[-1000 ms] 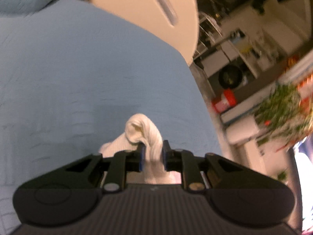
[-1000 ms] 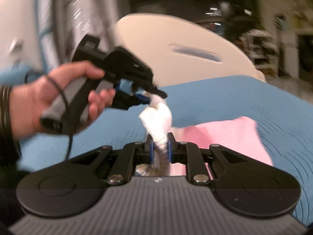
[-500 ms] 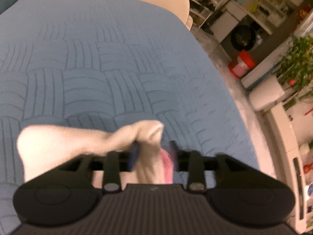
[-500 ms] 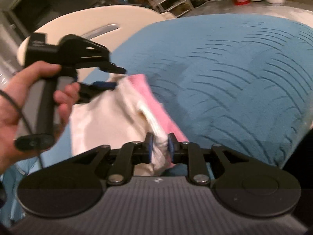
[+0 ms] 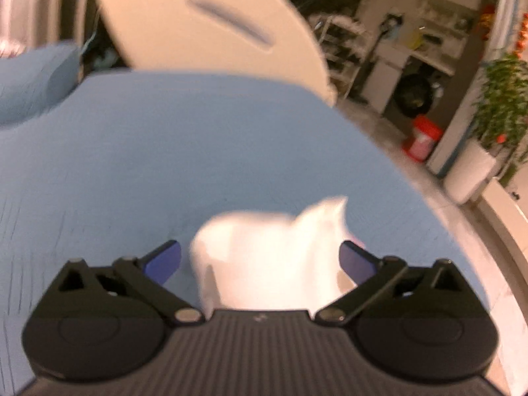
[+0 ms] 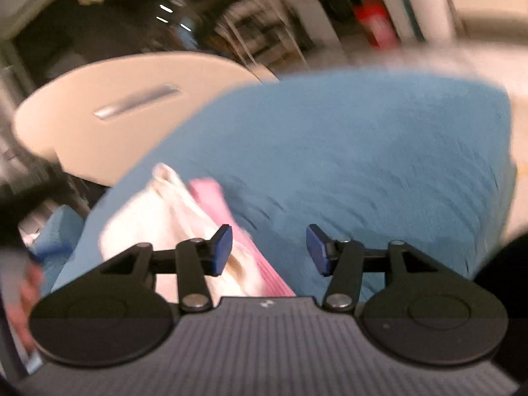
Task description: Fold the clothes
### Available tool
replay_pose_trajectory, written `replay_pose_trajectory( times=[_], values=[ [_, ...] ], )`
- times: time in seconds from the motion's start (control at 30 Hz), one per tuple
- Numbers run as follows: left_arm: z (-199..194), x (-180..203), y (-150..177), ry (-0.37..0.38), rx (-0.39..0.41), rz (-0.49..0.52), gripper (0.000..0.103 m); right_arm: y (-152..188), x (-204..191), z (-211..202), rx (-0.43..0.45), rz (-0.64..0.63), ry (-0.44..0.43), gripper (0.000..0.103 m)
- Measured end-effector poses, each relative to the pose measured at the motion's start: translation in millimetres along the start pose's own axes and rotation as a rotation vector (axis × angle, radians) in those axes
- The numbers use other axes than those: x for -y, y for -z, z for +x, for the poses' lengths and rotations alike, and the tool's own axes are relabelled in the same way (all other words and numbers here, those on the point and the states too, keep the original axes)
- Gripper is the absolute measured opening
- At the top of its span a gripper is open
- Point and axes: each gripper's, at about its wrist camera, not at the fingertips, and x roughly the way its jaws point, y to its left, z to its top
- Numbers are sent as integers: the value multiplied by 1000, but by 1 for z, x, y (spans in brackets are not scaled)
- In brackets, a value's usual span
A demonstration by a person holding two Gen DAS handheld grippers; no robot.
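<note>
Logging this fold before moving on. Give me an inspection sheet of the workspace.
Surface: blue quilt on a bed, bare past the clothes.
Job's things: white garment lies on the quilt; a pink cloth lies against it, their layering blurred.
Clutter: nothing seen on the quilt.
Grippers: left gripper is opening, jaws wide, garment between them but pads off it. Right gripper is opening, with quilt and the pink edge in its gap, nothing pinched.
Cables: nothing seen.
Surroundings: cream headboard, blue pillow, red bucket, potted plant, shelves behind; a hand at the right view's left edge. Both views blurred.
</note>
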Motion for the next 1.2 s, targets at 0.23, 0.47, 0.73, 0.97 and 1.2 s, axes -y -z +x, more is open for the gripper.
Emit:
replay_pose_trajectory(
  times=[0.23,0.47,0.73,0.97,1.2],
  values=[
    [8,-71,29,103,-124,-211,103,26,-73,7,13,-443,-273,52],
    [9,-94,25,107,-89,-140,103,26,-48,66,-245,-271,-160,52],
    [18,-109,11,216,-85,-185,103,18,-55,37,-164,-351,-151,76],
    [31,-88,-9,255,-112,-179,103,-13,-75,4,-34,-431,-52,89],
    [48,-79,-16,298,-130,-187,103,23,-124,-5,-56,-669,-56,89]
  ],
)
